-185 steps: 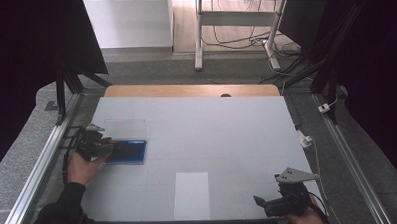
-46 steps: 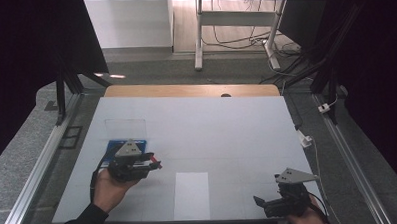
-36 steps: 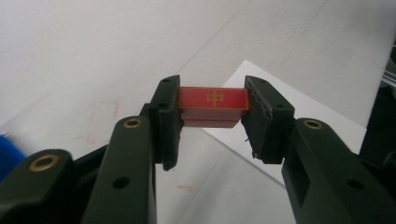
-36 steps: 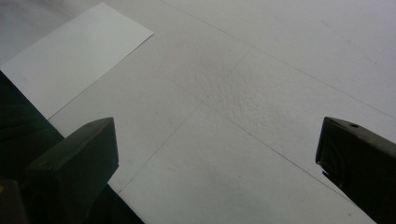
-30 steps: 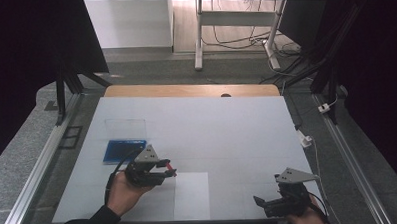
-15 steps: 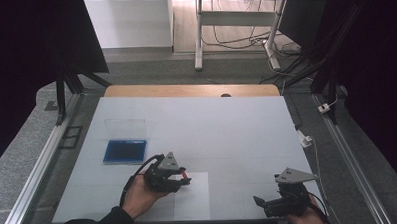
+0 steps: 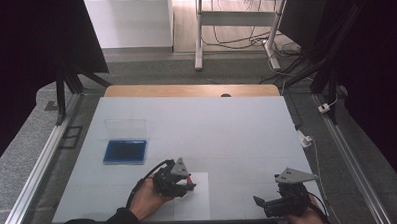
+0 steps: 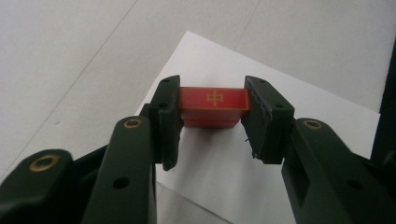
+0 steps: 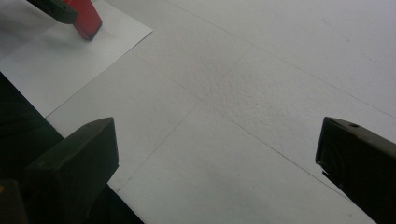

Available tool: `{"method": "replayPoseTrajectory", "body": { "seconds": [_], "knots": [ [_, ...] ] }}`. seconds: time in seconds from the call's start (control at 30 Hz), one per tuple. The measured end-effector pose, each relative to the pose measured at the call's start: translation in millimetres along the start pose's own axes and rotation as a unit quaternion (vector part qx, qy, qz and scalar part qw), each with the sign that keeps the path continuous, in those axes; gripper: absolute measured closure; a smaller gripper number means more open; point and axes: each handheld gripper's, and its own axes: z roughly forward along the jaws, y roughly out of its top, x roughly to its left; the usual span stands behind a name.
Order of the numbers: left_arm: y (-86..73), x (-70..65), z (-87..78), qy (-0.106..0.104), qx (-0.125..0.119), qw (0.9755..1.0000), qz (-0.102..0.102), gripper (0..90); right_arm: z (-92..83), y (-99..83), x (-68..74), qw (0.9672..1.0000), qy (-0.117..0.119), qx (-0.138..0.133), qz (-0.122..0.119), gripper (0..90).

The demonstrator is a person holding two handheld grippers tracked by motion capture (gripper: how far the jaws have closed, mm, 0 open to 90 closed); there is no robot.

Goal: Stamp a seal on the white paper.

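I see the table [image 7: 237, 125], white top, spreading out ahead of both hand-held grippers. Next down in size: white paper sheet [image 7: 197, 202], lying flat on the table right under the left hand-held gripper [image 7: 188, 181] and just to the left of the right hand-held gripper [image 7: 262, 202]. Further off from the left one, up and to its left in the high view, sits a blue tray [image 7: 125, 151] w/ a clear lid [image 7: 125, 127] lying just beyond it; both well apart from either gripper.

Left hand-held gripper: jaws closed in on a small red block [image 8: 214, 103], pads pressing on its two ends, block level btw them. Gold character on the face that looks at the left gripper view. Block is over the paper sheet; can't tell whether its underside touches the paper or hangs just above. In the right gripper view the same block [image 9: 86, 18] shows at top left, over the sheet's corner.

Right hand-held gripper: jaws stand wide apart, nothing btw them, bare table ahead of them. It sits near the table's front edge, well apart from the block.
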Motion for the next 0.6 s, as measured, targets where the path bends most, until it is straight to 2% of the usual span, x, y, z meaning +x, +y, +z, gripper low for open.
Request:
{"method": "replayPoseTrajectory", "body": {
  "seconds": [0.27, 0.6],
  "knots": [
    [-2.7, -0.8, 1.6, 0.001, -0.008, 0.9997, -0.023, 58.6, 0.3, 0.0, 0.3, 1.0, 0.0, 0.0, 0.0, 0.0],
    [-2.4, -9.8, 2.3, 0.028, -0.006, 0.9996, -0.002, 58.8, 0.7, 0.2, 0.3, 1.0, 0.001, 0.002, -0.002, 0.0]
  ]
}}
